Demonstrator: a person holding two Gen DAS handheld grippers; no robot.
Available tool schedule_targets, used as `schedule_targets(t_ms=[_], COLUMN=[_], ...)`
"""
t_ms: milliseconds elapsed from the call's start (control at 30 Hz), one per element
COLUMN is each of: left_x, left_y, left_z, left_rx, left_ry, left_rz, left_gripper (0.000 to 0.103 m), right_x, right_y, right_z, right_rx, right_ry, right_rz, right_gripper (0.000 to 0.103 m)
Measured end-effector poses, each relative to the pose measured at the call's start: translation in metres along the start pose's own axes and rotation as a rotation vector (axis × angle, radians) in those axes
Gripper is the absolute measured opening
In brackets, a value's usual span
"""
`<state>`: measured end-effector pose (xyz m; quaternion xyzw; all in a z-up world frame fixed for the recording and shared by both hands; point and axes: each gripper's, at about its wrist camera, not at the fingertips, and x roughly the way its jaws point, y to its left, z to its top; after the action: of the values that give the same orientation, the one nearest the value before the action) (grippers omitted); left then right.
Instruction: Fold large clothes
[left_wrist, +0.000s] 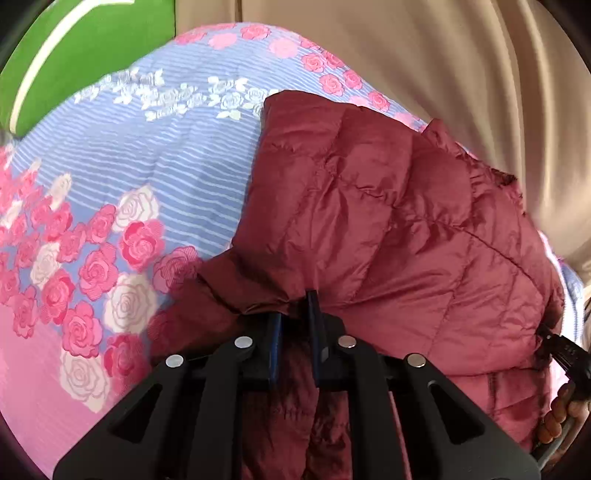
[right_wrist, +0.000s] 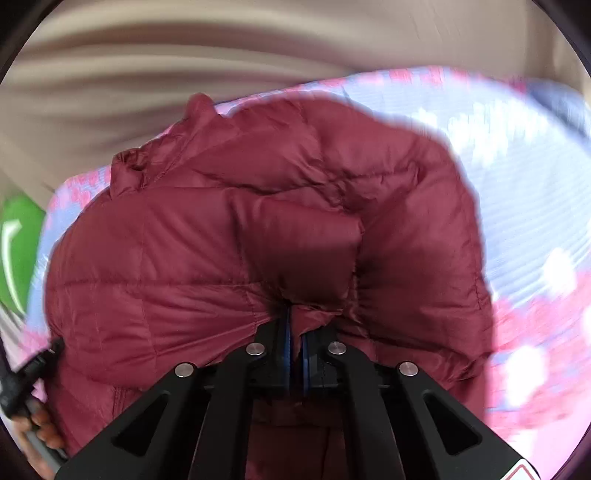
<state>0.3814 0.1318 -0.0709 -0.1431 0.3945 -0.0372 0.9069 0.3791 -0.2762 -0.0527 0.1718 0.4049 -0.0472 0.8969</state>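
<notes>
A maroon quilted puffer jacket (left_wrist: 388, 221) lies bunched on a bed with a blue-striped, pink-rose cover (left_wrist: 166, 166). My left gripper (left_wrist: 295, 314) is shut on a fold at the jacket's near edge, with fabric pinched between its blue pads. In the right wrist view the jacket (right_wrist: 221, 240) fills the middle. My right gripper (right_wrist: 295, 321) is shut on another fold of its near hem. Each view catches the other gripper at its edge: the right gripper (left_wrist: 554, 343) at the jacket's right side, and the left gripper (right_wrist: 40, 362) at its left side. The jacket's collar (right_wrist: 199, 107) points away from me.
Beige curtain folds (left_wrist: 443, 55) hang behind the far side of the bed. A green object with a white stripe (left_wrist: 74, 55) sits beyond the bed's far left corner. Bare bed cover (right_wrist: 517, 166) stretches to the right of the jacket. A person's fingers (left_wrist: 561, 417) hold the right gripper's handle.
</notes>
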Motion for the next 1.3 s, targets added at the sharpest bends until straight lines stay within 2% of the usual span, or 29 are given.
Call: schedule_targets(t_ms=[133,200,267,367,400,467,533,567,600,767,800,833,867,900,967,1100,1133,1267,1300], left_x=[0.000,-0.001,0.000,-0.001,-0.002,-0.002,-0.003,-0.003,-0.004,-0.005,-0.005,-0.005,-0.005,-0.005,-0.005,-0.006,-0.007,-0.009,-0.009], left_y=[-0.002,-0.001,-0.001,-0.002,-0.003,-0.002,0.000,0.001,0.003,0.007,0.006,0.006,0.005,0.005,0.005,0.005,0.005,0.006,0.006], left_z=[-0.003,-0.004,-0.004,-0.004,-0.004,-0.004,-0.005,-0.005,-0.005,-0.006,-0.006,-0.006,-0.006,-0.006,-0.007,-0.006,-0.006,-0.007,-0.007], left_rx=[0.027,0.022,0.015,0.011,0.010,0.007,-0.002,-0.007,-0.015,-0.035,-0.030,-0.027,-0.024,-0.022,-0.022,-0.026,-0.028,-0.036,-0.036], left_ry=[-0.021,-0.023,-0.024,-0.025,-0.026,-0.025,-0.026,-0.026,-0.027,-0.029,-0.029,-0.028,-0.028,-0.028,-0.027,-0.026,-0.026,-0.027,-0.028], left_rz=[0.018,0.011,0.002,-0.005,-0.006,-0.009,-0.019,-0.024,-0.030,-0.046,-0.042,-0.039,-0.036,-0.034,-0.033,-0.038,-0.039,-0.049,-0.048], left_gripper=[0.012,0.012,0.012,0.012,0.012,0.012,0.012,0.012,0.012,0.013,0.013,0.013,0.013,0.013,0.013,0.013,0.013,0.013,0.013], right_x=[-0.028,-0.048,-0.064,-0.067,-0.061,-0.046,-0.029,-0.030,-0.035,-0.121,-0.125,-0.119,-0.092,-0.062,-0.023,-0.043,-0.052,-0.097,-0.105], right_y=[-0.017,-0.028,-0.035,-0.035,-0.031,-0.026,-0.020,-0.015,-0.012,-0.004,-0.007,-0.011,-0.020,-0.031,-0.052,-0.052,-0.054,-0.063,-0.062], right_z=[0.002,-0.002,-0.011,-0.025,-0.030,-0.034,-0.032,-0.032,-0.028,-0.015,-0.015,-0.013,-0.013,-0.015,-0.026,-0.025,-0.025,-0.033,-0.030], right_rx=[0.064,0.081,0.083,0.073,0.064,0.024,-0.017,-0.023,-0.021,-0.044,-0.048,-0.051,-0.055,-0.039,0.012,0.018,0.017,0.049,0.049], right_ry=[-0.064,-0.108,-0.127,-0.091,-0.075,-0.036,-0.002,-0.005,-0.018,-0.299,-0.323,-0.311,-0.227,-0.128,0.007,-0.026,-0.049,-0.162,-0.184], right_rz=[0.042,0.027,0.039,0.096,0.097,0.056,0.009,0.005,0.028,0.149,0.119,0.067,-0.019,-0.069,-0.061,-0.067,-0.086,-0.149,-0.144], right_gripper=[0.008,0.021,0.028,0.048,0.049,0.050,0.038,0.010,0.003,0.002,0.002,0.002,0.002,0.002,0.001,0.003,0.003,0.015,0.015])
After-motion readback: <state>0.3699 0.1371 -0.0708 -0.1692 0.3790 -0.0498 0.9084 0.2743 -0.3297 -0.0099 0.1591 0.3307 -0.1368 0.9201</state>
